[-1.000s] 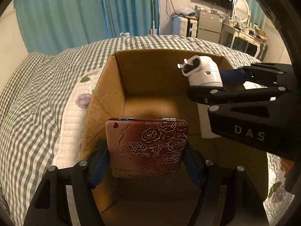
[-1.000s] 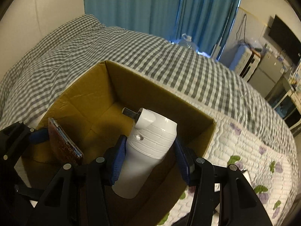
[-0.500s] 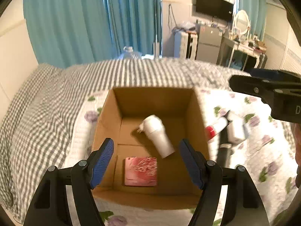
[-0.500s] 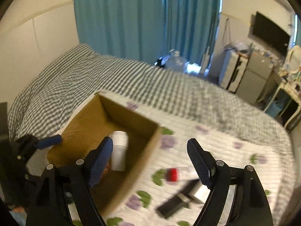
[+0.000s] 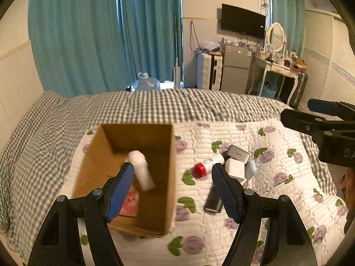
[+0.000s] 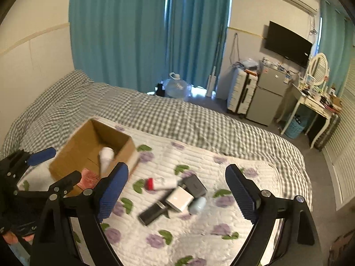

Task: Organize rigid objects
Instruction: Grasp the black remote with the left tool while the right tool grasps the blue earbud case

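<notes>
Both grippers hang above the bed (image 6: 199,119), over a white quilt (image 6: 199,226) with a purple flower print.

Left gripper (image 5: 173,190): fingers wide apart, nothing between the pads. In the left wrist view the gap frames the right wall of the cardboard box (image 5: 170,177) and the quilt just beyond it.

Right gripper (image 6: 177,192): fingers wide apart, nothing held. In the right wrist view the loose pile lies between and below the fingers, not touching either pad.

Box contents: a white bottle (image 5: 142,170) lies on its side, tilted across the box floor. A red case (image 5: 129,204) lies flat on the floor near the front wall, partly hidden by the left finger in the left wrist view.

Pile on the quilt, just right of the box:
- white tube with red cap (image 6: 162,182), on its side, cap toward the box
- white charger block (image 6: 179,199), touching the grey case (image 6: 195,186) behind it
- pale blue object (image 6: 197,205), beside the charger; blurred, so its kind cannot be told
- black flat bar (image 6: 153,214), nearest the camera, angled

The left gripper appears at the left edge of the right wrist view, beside the box.
</notes>
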